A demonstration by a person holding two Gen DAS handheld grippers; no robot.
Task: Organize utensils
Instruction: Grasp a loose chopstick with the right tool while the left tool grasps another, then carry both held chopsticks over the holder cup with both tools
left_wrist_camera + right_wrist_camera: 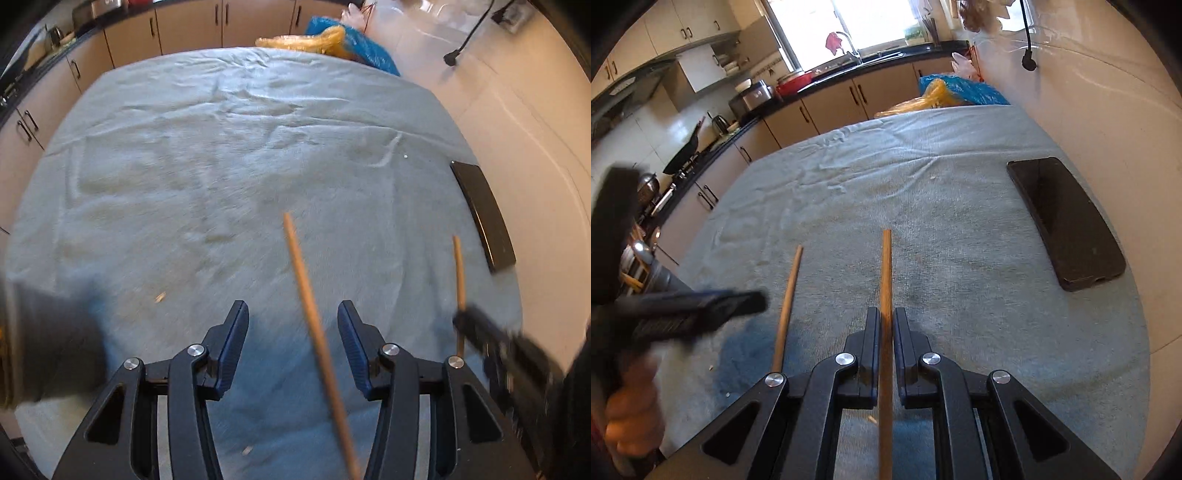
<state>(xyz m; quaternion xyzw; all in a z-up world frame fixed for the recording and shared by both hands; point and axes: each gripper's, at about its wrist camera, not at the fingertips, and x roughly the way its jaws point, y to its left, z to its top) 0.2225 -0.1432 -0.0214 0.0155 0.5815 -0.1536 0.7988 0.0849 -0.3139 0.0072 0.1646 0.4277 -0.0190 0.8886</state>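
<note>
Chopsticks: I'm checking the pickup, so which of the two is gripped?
The chopstick between the right gripper jaws, which are shut on it. The other chopstick lies loose on the cloth beside it.

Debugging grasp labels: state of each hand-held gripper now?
Left hand-held gripper: open, pads off the chopstick between them.
Right hand-held gripper: shut on a chopstick.
</note>
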